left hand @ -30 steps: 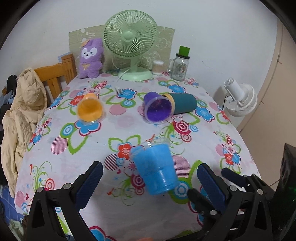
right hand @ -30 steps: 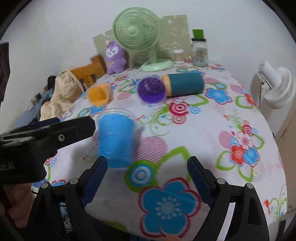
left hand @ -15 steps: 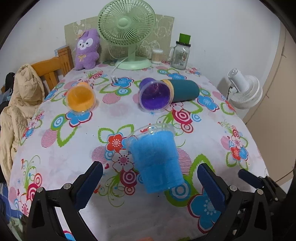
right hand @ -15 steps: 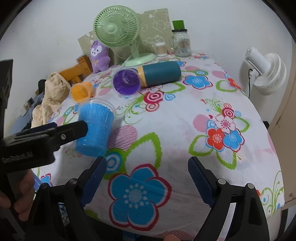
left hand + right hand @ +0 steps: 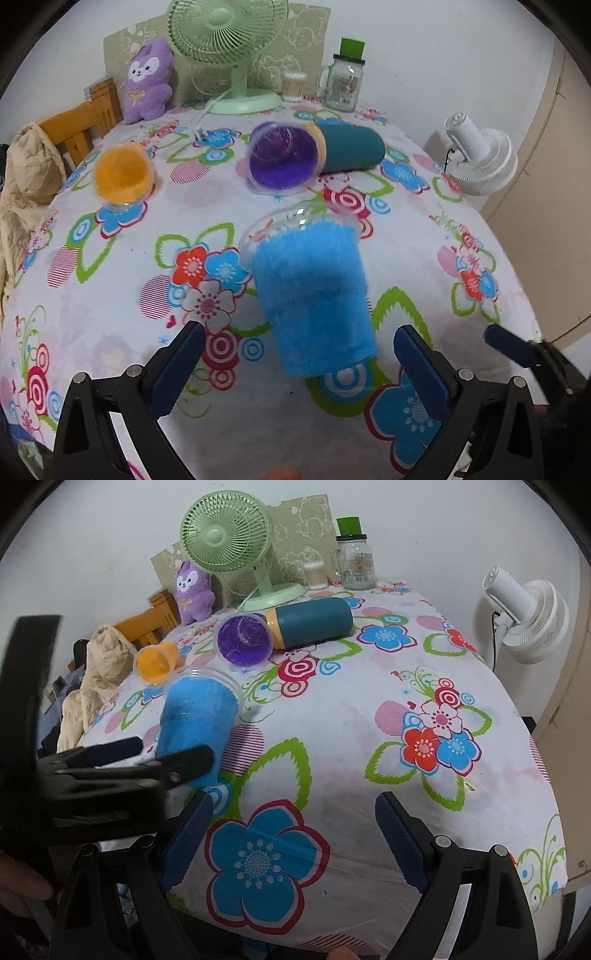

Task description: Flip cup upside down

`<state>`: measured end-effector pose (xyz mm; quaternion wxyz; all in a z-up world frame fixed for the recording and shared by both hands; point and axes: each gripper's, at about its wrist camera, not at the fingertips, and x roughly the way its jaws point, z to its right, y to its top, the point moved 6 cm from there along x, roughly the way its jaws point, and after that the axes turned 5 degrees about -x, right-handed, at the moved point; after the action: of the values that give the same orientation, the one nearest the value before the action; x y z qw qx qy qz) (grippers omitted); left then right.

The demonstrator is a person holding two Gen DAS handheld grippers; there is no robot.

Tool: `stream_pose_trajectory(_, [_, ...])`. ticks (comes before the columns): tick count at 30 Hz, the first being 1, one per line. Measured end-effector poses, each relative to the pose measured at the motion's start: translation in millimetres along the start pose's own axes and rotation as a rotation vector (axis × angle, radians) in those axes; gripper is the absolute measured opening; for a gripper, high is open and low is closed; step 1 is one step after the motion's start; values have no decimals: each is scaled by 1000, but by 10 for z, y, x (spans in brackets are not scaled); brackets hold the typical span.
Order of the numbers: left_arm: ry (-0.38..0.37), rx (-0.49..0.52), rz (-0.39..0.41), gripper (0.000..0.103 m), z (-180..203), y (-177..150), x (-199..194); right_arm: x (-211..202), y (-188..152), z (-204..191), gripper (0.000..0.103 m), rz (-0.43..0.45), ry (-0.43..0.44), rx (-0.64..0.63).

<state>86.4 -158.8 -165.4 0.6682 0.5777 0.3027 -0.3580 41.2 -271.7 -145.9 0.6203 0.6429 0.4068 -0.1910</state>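
Blue cup: lying tilted on the floral tablecloth, clear rim pointing away, just ahead of the left gripper and between its wide-spread fingers, touching neither pad.
Left gripper: empty.
Right gripper: jaws wide apart, nothing held, over the near table edge; cup ahead to its left.
Purple cup: on its side, farther ahead, mouth facing the gripper, against a teal bottle.
Orange cup: on its side, ahead-left.
Green fan: far end.
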Motion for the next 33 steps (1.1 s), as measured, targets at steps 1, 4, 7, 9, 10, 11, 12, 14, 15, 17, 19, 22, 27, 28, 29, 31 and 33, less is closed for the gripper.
stream_pose_trajectory(1, [-4, -7, -11, 103, -7, -12, 41, 3, -5, -2, 91, -5, -7, -4])
stream_pose_trajectory(4, [-2, -7, -8, 102, -11, -1, 75, -4, -27, -6, 91, -7, -8, -10])
stream_pose_trajectory(7, [-7, -3, -4, 99, -8, 21, 92, 6, -37, -3, 91, -10, -10, -12])
stream_pose_trajectory(9, [-17, 1, -14, 95, 6, 30, 120, 12, -41, -9, 91, -12, -8, -11])
stream_pose_trajectory(10, [-24, 5, -25, 92, 19, 29, 144, 12, -37, -12, 91, -12, -8, -11])
stream_pose_trajectory(11, [-27, 7, -29, 90, 24, 29, 156, 10, -37, -16, 91, -11, -8, -11])
stream_pose_trajectory(12, [-29, 8, -32, 89, 29, 29, 171, 5, -32, -19, 91, -10, -7, -13])
stream_pose_trajectory(14, [-31, 11, -37, 84, 40, 25, 192, 4, -31, -16, 91, -9, -9, -16])
stream_pose_trajectory(15, [-34, 11, -40, 83, 41, 24, 201, 8, -34, -11, 91, -11, -10, -16])
stream_pose_trajectory(17, [-37, 17, -47, 81, 53, 21, 223, 16, -44, 4, 91, -15, -12, -14])
stream_pose_trajectory(19, [-38, 23, -50, 77, 66, 17, 233, 27, -55, 17, 91, -19, -12, -12])
stream_pose_trajectory(22, [-39, 32, -52, 72, 80, 15, 242, 34, -60, 29, 91, -23, -14, -9])
stream_pose_trajectory(27, [-33, 36, -50, 60, 67, 33, 236, 29, -60, 35, 91, -18, -11, -7])
stream_pose_trajectory(28, [-32, 34, -50, 59, 56, 39, 233, 30, -57, 39, 91, -17, -10, -6])
stream_pose_trajectory(29, [-32, 32, -48, 58, 48, 43, 228, 31, -56, 43, 91, -16, -10, -4])
stream_pose_trajectory(31, [-32, 28, -43, 58, 36, 57, 209, 37, -59, 55, 91, -18, -11, -2])
stream_pose_trajectory(33, [-34, 28, -37, 57, 32, 68, 183, 40, -62, 60, 91, -19, -10, 0])
